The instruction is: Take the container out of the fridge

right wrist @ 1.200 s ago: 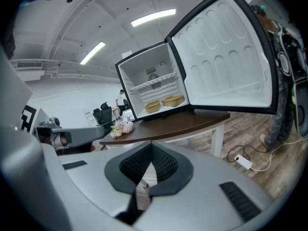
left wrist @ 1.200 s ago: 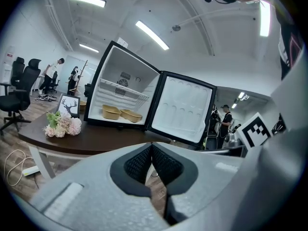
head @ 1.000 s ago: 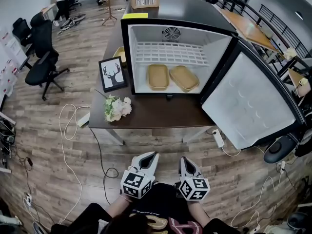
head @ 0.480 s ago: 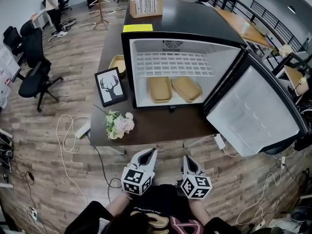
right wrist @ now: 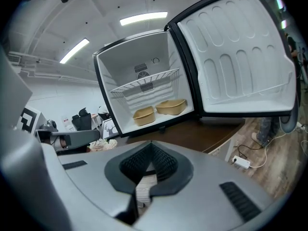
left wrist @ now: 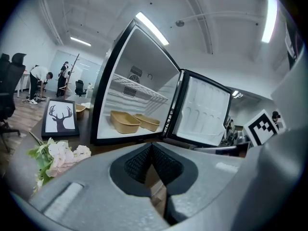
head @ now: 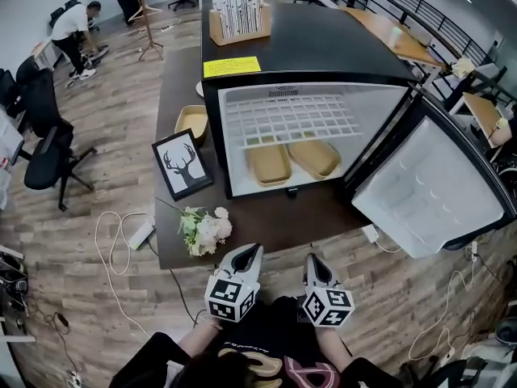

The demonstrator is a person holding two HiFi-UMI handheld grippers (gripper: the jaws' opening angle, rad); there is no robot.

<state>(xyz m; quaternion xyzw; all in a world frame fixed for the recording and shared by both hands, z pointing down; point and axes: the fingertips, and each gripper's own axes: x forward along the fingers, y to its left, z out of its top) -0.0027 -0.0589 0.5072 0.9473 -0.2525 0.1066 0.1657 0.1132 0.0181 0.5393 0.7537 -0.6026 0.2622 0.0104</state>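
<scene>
At lower centre, the grey left gripper (head: 251,251) is hanging with its jaws pressed together, empty. In the upper middle, one tan oblong container (head: 269,162) is lying on the floor of the open black mini fridge (head: 307,47), its long axis pointing straight inward. The second tan container (head: 316,157) is slanting, near end toward the white-lined door (head: 428,188). The grey right gripper (head: 313,259) is likewise sitting closed on nothing. The fridge is standing on a dark brown table (head: 266,225) over wood-plank flooring (head: 81,217).

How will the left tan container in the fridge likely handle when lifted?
The left tan container looks thin-walled and empty, so probably light. Its rim may flex when pinched. Low and wide, it seems unlikely to tip.
</scene>
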